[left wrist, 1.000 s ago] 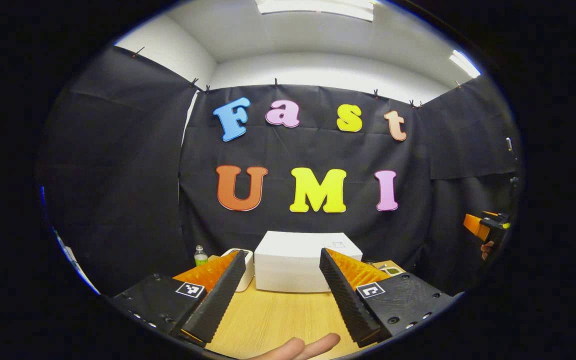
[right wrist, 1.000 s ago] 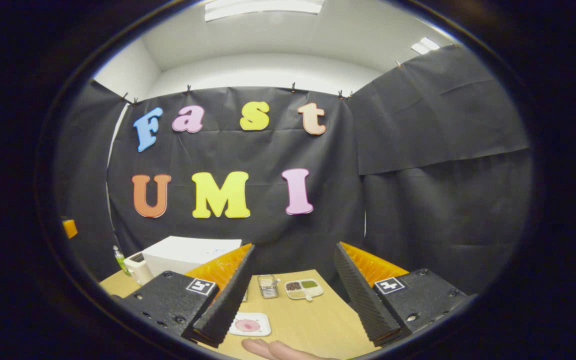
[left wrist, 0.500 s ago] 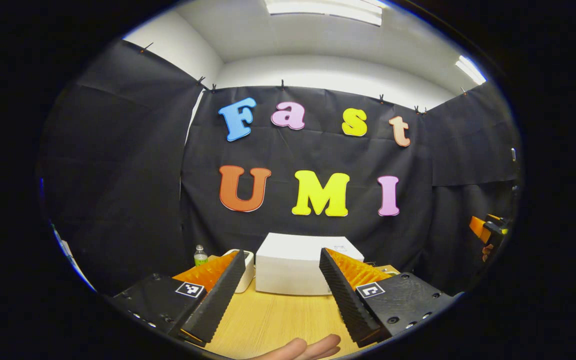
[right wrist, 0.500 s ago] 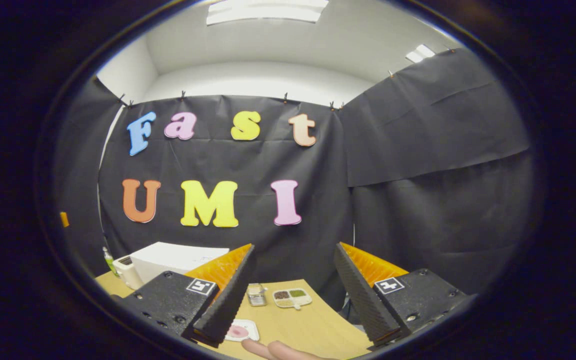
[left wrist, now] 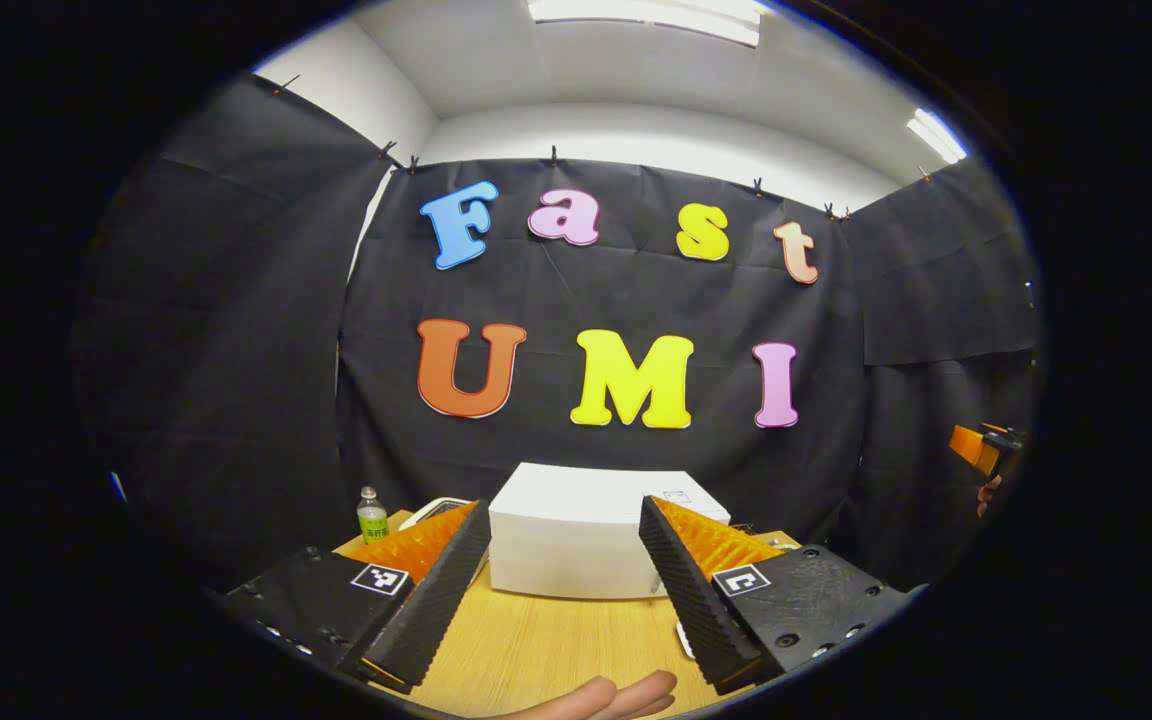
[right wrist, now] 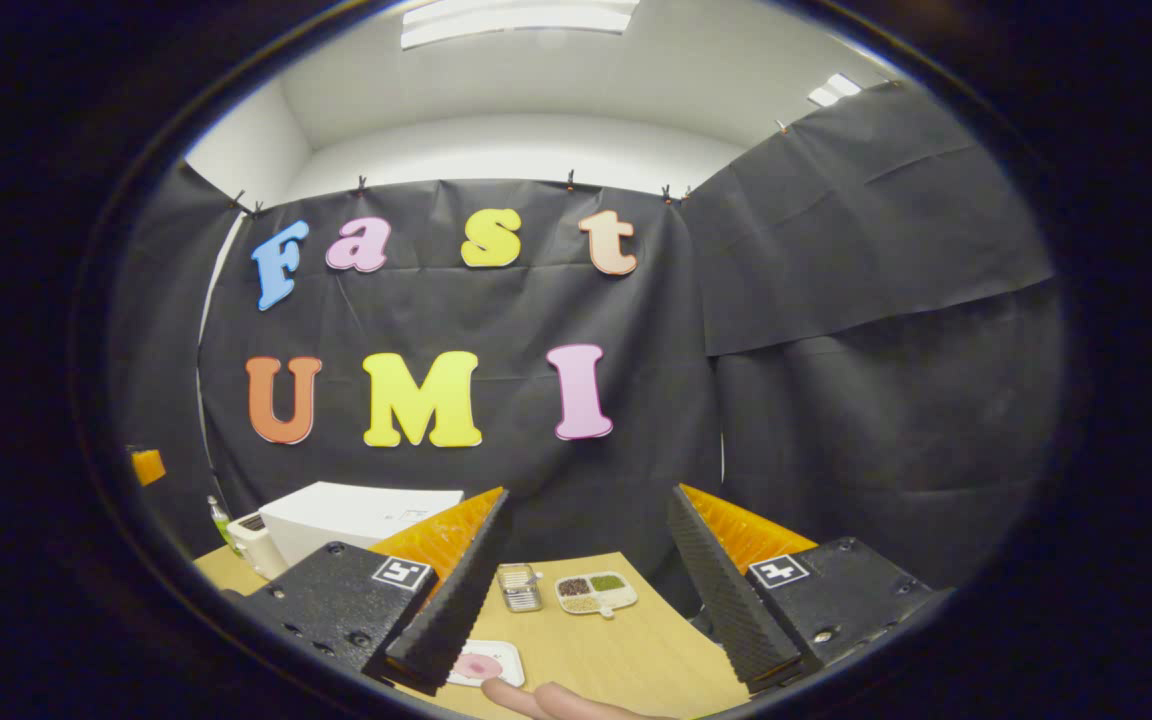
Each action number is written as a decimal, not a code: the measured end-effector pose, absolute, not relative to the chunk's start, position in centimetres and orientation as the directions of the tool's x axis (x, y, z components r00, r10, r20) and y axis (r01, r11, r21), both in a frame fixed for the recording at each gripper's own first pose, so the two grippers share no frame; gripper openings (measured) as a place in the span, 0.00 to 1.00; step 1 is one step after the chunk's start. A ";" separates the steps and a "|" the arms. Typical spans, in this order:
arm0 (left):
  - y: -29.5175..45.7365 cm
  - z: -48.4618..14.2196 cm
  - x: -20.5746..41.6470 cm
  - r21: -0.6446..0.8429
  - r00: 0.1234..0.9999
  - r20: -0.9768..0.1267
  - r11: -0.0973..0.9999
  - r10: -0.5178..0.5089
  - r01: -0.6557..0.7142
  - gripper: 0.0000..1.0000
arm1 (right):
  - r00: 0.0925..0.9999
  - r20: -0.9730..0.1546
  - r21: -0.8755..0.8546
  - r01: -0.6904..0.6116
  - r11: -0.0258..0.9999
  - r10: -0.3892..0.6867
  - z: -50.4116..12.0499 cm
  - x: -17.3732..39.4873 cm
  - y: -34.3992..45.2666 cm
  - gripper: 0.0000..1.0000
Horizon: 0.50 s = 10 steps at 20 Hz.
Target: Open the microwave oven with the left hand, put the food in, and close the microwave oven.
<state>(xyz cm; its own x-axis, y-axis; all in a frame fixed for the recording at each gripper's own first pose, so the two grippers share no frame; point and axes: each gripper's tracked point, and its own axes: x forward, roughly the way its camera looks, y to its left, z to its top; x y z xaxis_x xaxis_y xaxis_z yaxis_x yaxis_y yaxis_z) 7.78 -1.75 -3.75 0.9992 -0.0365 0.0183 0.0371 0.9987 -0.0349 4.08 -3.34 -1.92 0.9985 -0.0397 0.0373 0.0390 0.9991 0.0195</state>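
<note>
The white box-shaped microwave (left wrist: 576, 535) stands shut at the back of the wooden table (left wrist: 536, 645), straight ahead of my left gripper (left wrist: 564, 503). That gripper is open, holds nothing, and hangs well short of the box. In the right gripper view the microwave (right wrist: 356, 512) lies to the left. A small white plate with pink food (right wrist: 481, 663) rests on the table (right wrist: 636, 650) just by the left finger of my right gripper (right wrist: 587, 492), which is open and bare. The right gripper (left wrist: 981, 447) also appears far right in the left gripper view, with a hand on it.
A white appliance (right wrist: 256, 538) and a small bottle (left wrist: 371, 515) stand left of the microwave. A divided tray of grains (right wrist: 594, 592) and a small metal container (right wrist: 519, 586) sit behind the plate. A person's fingers (left wrist: 606, 695) show at the bottom edge. Black cloth walls enclose the table.
Both views shifted slightly: the microwave looks a little larger in the left gripper view, and the plate and tray slid a bit in the right gripper view. Both grippers stayed open.
</note>
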 end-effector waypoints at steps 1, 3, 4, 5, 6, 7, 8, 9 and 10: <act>-2.6 -4.4 8.9 -0.034 0.999 0.016 0.998 -0.051 0.051 0.94 | 0.999 0.031 0.022 0.041 0.999 -0.041 -2.3 4.4 -3.6 0.91; -4.5 -6.2 11.0 -0.037 0.997 -0.009 0.996 -0.079 0.079 0.94 | 0.999 0.024 0.024 0.043 0.999 -0.044 -2.8 5.1 -4.1 0.91; -5.2 -7.2 12.1 -0.043 0.996 -0.022 0.995 -0.092 0.091 0.95 | 0.999 0.022 0.022 0.048 0.999 -0.048 -3.1 5.5 -4.4 1.00; -6.1 -8.3 13.2 -0.044 0.994 -0.036 0.994 -0.101 0.100 0.95 | 0.998 0.021 0.019 0.051 0.999 -0.051 -3.3 5.8 -4.8 1.00; -6.9 -9.2 14.4 -0.044 0.993 -0.048 0.993 -0.110 0.108 0.95 | 0.998 0.025 0.017 0.051 0.999 -0.051 -3.4 6.0 -5.1 1.00; -7.8 -10.2 15.5 -0.042 0.991 -0.057 0.992 -0.121 0.119 0.94 | 0.998 0.026 0.013 0.053 0.998 -0.054 -3.5 6.2 -5.4 1.00; -8.6 -11.3 16.8 -0.039 0.989 -0.067 0.991 -0.130 0.127 0.94 | 0.998 0.028 0.009 0.056 0.998 -0.056 -3.6 6.4 -5.7 1.00; -9.6 -12.5 18.0 -0.037 0.987 -0.077 0.989 -0.143 0.140 0.95 | 0.998 0.026 0.008 0.055 0.998 -0.055 -3.8 6.6 -6.0 1.00; -10.5 -13.6 19.2 -0.035 0.984 -0.086 0.988 -0.154 0.151 0.95 | 0.998 0.022 0.006 0.055 0.998 -0.055 -4.2 6.7 -6.3 1.00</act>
<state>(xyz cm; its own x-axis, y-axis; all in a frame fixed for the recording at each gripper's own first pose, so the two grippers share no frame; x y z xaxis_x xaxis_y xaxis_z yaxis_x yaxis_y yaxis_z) 19.22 -10.49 -13.61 0.9844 -0.1540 -0.0857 0.1514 0.9878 -0.0355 6.67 -6.32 -4.15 0.9982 -0.0552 0.0221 0.0551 0.9985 0.0063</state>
